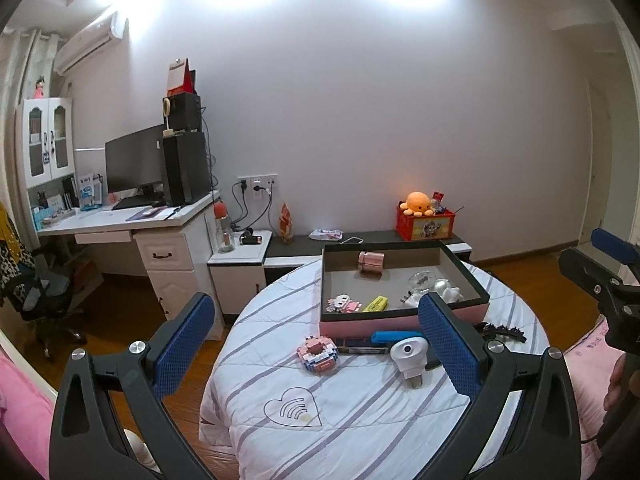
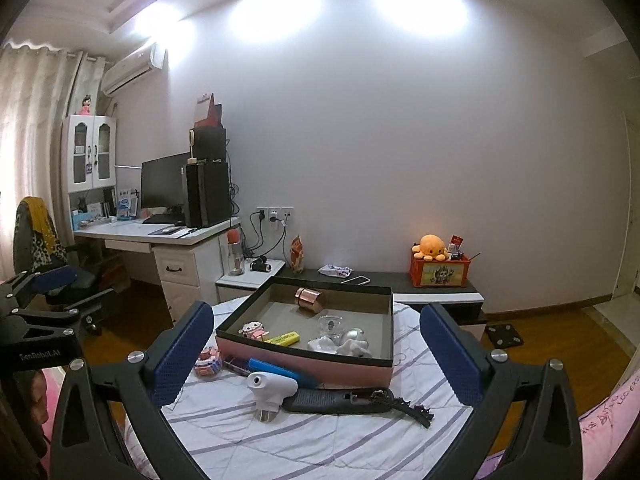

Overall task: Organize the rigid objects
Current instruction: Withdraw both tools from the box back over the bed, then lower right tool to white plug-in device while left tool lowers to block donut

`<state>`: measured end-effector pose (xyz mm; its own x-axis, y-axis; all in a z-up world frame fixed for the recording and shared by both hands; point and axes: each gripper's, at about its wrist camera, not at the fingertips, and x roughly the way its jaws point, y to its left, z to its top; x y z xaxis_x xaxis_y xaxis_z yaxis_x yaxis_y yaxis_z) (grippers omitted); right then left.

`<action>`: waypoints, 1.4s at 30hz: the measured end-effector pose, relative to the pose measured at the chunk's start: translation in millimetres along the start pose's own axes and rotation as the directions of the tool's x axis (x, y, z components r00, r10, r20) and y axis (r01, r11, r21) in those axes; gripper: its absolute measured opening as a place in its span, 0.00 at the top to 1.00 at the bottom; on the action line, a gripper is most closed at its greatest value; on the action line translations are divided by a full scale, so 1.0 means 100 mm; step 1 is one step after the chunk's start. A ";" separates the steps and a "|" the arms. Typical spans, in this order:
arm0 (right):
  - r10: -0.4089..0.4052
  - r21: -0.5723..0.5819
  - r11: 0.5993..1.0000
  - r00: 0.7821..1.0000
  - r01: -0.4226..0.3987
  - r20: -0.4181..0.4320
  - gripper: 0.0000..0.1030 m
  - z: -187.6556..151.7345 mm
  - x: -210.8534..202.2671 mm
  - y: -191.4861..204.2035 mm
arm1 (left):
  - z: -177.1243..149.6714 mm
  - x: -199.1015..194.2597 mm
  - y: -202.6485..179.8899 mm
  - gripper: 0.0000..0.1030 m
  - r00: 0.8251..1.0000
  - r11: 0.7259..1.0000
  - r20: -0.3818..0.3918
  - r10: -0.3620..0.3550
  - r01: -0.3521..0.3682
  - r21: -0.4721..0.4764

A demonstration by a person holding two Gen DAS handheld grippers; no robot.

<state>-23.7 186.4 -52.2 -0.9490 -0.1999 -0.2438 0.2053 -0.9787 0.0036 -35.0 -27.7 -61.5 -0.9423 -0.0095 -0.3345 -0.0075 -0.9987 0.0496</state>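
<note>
Blue-padded fingers (image 1: pixel 186 344) of my left gripper (image 1: pixel 316 344) frame the left wrist view, jaws spread wide with nothing between the pads; I hold nothing here. Straight ahead on the striped round table (image 1: pixel 360 432) sit the pieces still waiting: a pink brick-built toy (image 1: pixel 319 356) close to centre, a white spray-head gadget (image 1: pixel 409 356) just right of it, and a blue bar (image 1: pixel 396 336) lying crosswise against the front wall of the pink box (image 1: pixel 400 322), which already holds a copper tin (image 1: pixel 371 262), a yellow highlighter (image 1: pixel 376 304) and some small figures. My right gripper (image 1: pixel 616 272) shows at the far right edge. From the right wrist view, that right gripper (image 2: pixel 316 356) also stands fully apart and empty, touching nothing. Below it, the white gadget (image 2: pixel 270 390) sits left of centre, beside a dark comb-like tool (image 2: pixel 352 400) whose long axis runs left to right across my reach. I judge the brick toy nearer my left hand, the long dark tool nearer my right, which would have to pinch it across its narrow width.
</note>
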 end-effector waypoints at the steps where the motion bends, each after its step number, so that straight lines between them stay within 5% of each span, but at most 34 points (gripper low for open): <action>1: 0.000 0.002 1.000 1.000 0.000 -0.002 0.00 -0.01 0.01 -0.01 | 0.00 0.00 0.01 0.00 1.000 1.000 0.000 0.001 -0.001 -0.002; 11: 0.000 0.015 1.000 0.999 0.001 -0.035 0.00 -0.07 0.07 -0.05 | -0.01 0.08 -0.04 0.00 1.000 1.000 -0.019 -0.015 0.015 0.014; 22: 0.000 0.027 1.000 0.988 0.005 -0.154 0.00 -0.31 0.44 -0.10 | -0.26 0.51 -0.04 0.00 0.989 1.000 -0.145 -0.008 0.012 0.026; 31: -0.011 0.034 0.999 0.947 0.023 -0.321 0.00 -0.73 0.98 -0.14 | -0.55 0.97 -0.05 0.00 0.962 0.999 -0.270 -0.032 0.037 0.014; 42: 0.071 0.044 0.997 0.893 -0.057 -0.445 0.00 -1.01 1.54 0.20 | -0.76 1.26 0.16 0.00 0.936 1.000 -0.351 -0.014 0.017 0.004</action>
<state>-141.5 141.1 -188.0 -0.7259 -0.2270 -0.6493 0.2483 -0.9668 0.0605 -128.7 -48.6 -174.6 -0.7648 -0.0119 -0.6442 -0.0244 -0.9986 0.0474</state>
